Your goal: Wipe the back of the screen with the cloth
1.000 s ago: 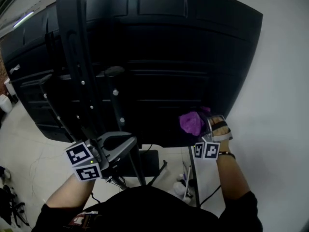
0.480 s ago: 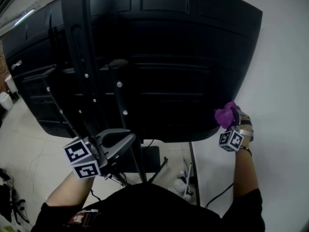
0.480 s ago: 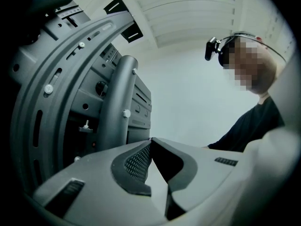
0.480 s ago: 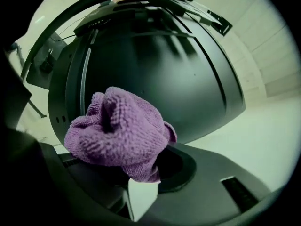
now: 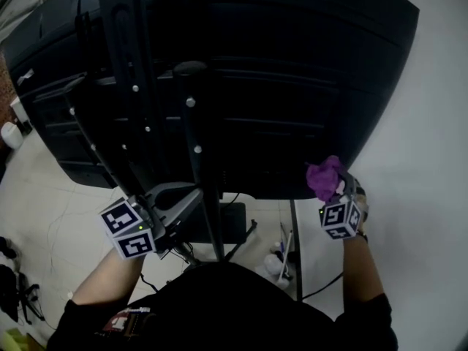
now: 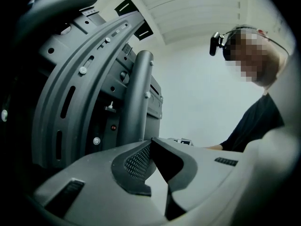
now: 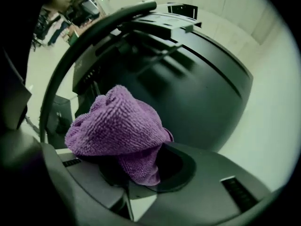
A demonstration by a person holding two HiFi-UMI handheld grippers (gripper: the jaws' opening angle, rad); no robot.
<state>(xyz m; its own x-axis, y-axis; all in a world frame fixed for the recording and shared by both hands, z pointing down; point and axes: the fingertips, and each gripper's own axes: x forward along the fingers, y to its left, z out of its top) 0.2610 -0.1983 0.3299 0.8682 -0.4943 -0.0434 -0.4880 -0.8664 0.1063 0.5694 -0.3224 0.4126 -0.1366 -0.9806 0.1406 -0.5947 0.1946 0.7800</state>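
The big black back of the screen [image 5: 278,86] fills the upper head view, with its dark stand arms [image 5: 121,64] running down the left. My right gripper [image 5: 330,190] is shut on a purple cloth [image 5: 324,175], which sits against the screen's lower right corner. In the right gripper view the purple cloth [image 7: 117,128] bulges out of the jaws in front of the screen back [image 7: 188,88]. My left gripper [image 5: 175,203] hangs low by the stand, jaws together with nothing between them. In the left gripper view my left gripper [image 6: 151,147] points at the stand's grey arms [image 6: 89,74].
A white wall [image 5: 431,196] lies to the right of the screen. Below the screen are the dark stand base [image 5: 230,232], cables and small items on the pale floor [image 5: 44,196]. A person [image 6: 256,112] shows in the left gripper view.
My right gripper carried the cloth out to the right along the screen's lower edge, then came back a little to the left. The left gripper stayed by the stand.
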